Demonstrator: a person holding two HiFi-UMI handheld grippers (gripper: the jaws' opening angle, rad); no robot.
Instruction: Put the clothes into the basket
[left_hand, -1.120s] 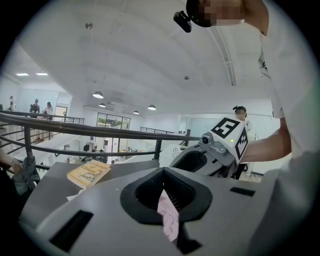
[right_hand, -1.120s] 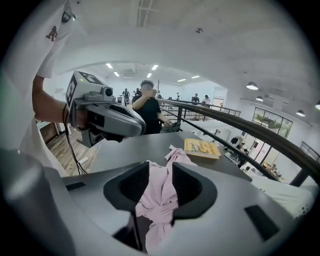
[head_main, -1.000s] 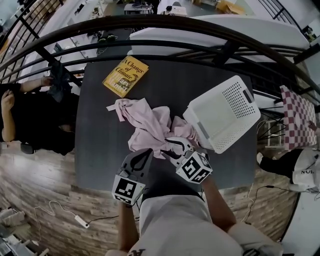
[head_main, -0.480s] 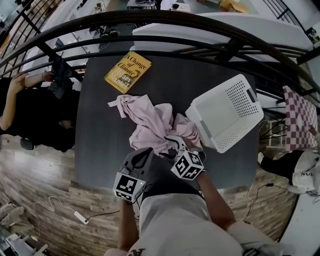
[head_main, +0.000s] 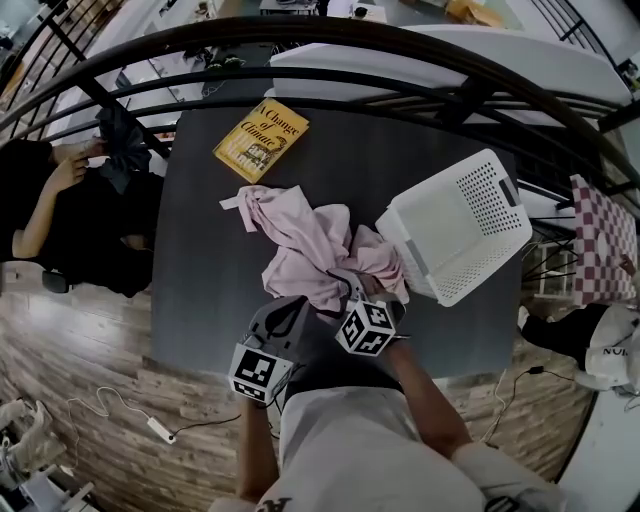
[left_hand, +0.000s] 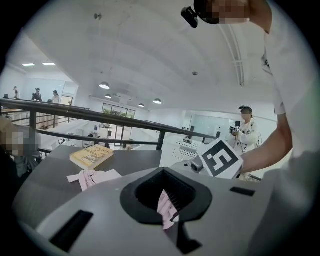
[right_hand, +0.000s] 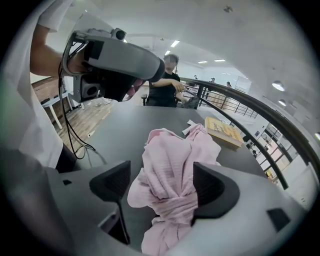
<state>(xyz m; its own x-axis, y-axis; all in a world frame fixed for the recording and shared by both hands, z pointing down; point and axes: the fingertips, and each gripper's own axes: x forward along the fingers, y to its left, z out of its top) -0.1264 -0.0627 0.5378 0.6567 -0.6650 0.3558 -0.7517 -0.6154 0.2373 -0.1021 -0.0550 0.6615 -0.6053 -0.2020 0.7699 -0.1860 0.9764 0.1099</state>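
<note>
the right claw (head_main: 352, 290) hides part of the pink garment (head_main: 300, 240).

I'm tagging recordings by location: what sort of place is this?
Probably a mezzanine in a large open office or lab: a dark table stands beside a black railing, with ceiling lamps high overhead.

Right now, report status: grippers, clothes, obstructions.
Left gripper shut on pink garment. Right gripper open, jaws just opening, garment between them, unpinched. Garment on table, basket beside it, looks empty. Book clear of path.
</note>
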